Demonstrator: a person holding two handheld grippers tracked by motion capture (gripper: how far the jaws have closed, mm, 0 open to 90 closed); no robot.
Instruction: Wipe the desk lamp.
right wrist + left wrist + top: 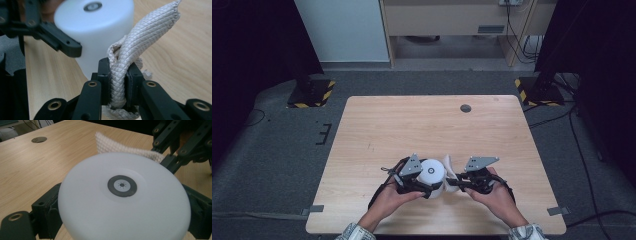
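Observation:
A white round container point(432, 172) with a grey ring mark on its top point(122, 185) sits low over the wooden table point(422, 125), near the front edge. My left gripper point(424, 185) is shut on its sides, jaws spread wide around it. A strip of white woven mesh sleeve point(140, 40) rises beside the container point(100, 27). My right gripper point(117, 82) is shut on the sleeve, pinching it between its pads. In the high view the right gripper point(456, 181) sits just right of the container, with the sleeve point(449, 167) standing up between them.
A small round cable hole point(465, 108) lies at the table's far right. Black stands with yellow-striped bases point(312, 92) flank the far corners on the grey floor. Tape tabs mark the front table corners point(557, 211).

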